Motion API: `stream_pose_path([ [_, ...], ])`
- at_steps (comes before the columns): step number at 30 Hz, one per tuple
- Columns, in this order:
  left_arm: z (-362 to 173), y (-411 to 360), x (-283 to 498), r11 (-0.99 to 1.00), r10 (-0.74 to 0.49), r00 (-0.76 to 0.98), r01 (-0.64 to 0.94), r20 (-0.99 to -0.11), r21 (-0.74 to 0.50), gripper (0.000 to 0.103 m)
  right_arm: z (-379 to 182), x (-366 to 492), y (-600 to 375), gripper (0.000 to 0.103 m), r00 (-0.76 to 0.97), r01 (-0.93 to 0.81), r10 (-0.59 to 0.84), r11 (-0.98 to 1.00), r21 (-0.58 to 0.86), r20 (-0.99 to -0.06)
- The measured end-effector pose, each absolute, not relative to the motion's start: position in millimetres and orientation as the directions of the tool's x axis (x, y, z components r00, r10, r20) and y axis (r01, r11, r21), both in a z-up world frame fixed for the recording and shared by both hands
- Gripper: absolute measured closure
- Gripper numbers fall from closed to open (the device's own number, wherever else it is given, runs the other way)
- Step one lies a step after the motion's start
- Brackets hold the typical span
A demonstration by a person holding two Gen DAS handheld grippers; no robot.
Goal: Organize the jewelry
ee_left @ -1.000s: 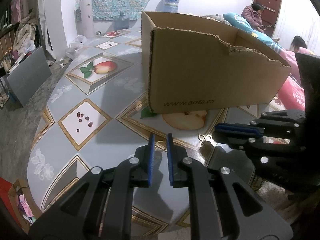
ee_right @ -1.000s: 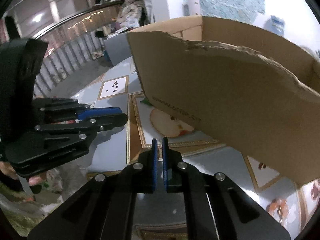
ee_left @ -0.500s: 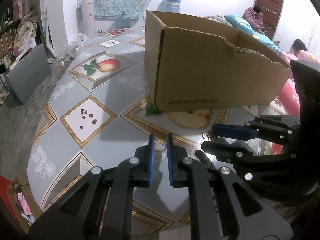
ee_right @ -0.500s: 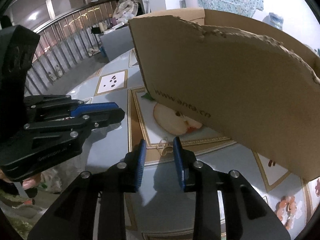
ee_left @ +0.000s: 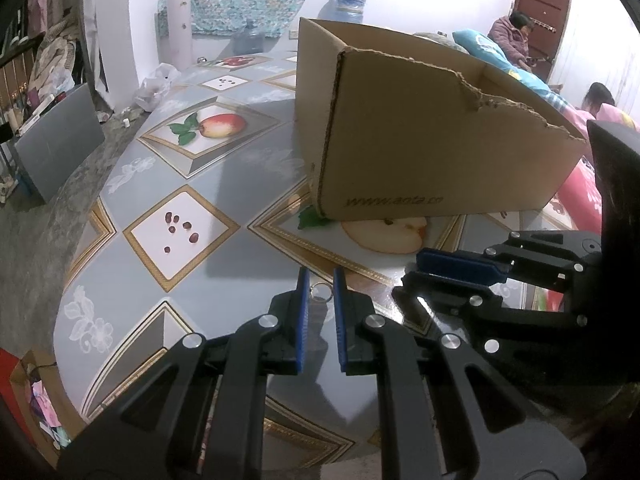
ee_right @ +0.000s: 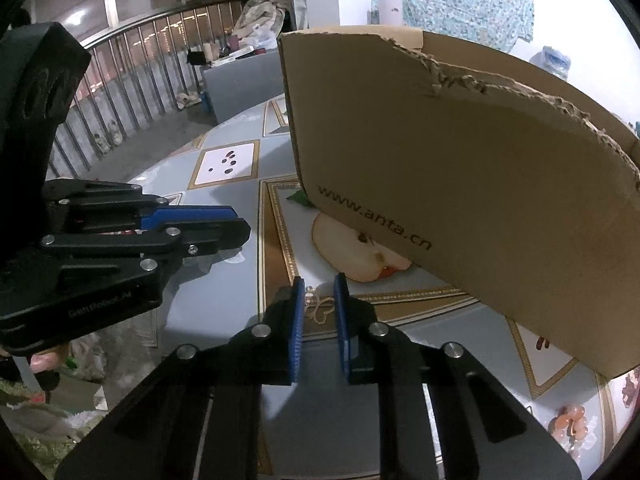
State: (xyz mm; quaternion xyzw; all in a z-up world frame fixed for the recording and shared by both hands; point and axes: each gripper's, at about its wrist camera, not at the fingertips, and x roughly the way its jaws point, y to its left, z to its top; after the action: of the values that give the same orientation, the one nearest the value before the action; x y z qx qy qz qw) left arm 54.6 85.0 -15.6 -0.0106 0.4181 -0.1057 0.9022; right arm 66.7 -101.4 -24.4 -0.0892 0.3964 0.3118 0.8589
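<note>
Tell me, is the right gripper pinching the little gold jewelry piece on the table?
Apart. In the right wrist view, the small gold jewelry piece lies between the right gripper's open blue pads, with gaps on both sides.

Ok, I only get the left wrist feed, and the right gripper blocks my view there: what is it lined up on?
Observer: The right gripper straddles a small gold openwork jewelry piece that lies flat.
Operator: Has it clamped yet?
Observer: No, its jaws stand open around the piece.
Operator: Where exactly does the piece lie?
Observer: On the gold border of the printed apple panel, just in front of the brown cardboard box and not touching it.
</note>
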Motion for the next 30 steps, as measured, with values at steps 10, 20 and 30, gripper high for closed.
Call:
stream_pose_path([
  [10, -13.0, 88.1, 51.9, 0.98, -0.188, 0.639, 0.175, -0.746, -0.097, 0.092, -21.6, 69.0, -106.9, 0.095, 0.47, -0.606, 0.49, 0.784, 0.134, -0.734],
  [20, -11.0, 88.7, 50.0, 0.98, -0.187, 0.638, 0.177, -0.747, -0.094, 0.092, -15.5, 71.6, -104.8, 0.077, 0.383, -0.716, 0.506, 0.691, 0.097, -0.773],
  [30, -11.1, 91.4, 48.9, 0.982, -0.18, 0.637, 0.164, -0.75, -0.096, 0.092, -15.1, 75.0, -95.8, 0.081, 0.285, -0.799, 0.47, 0.598, 0.064, -0.836],
])
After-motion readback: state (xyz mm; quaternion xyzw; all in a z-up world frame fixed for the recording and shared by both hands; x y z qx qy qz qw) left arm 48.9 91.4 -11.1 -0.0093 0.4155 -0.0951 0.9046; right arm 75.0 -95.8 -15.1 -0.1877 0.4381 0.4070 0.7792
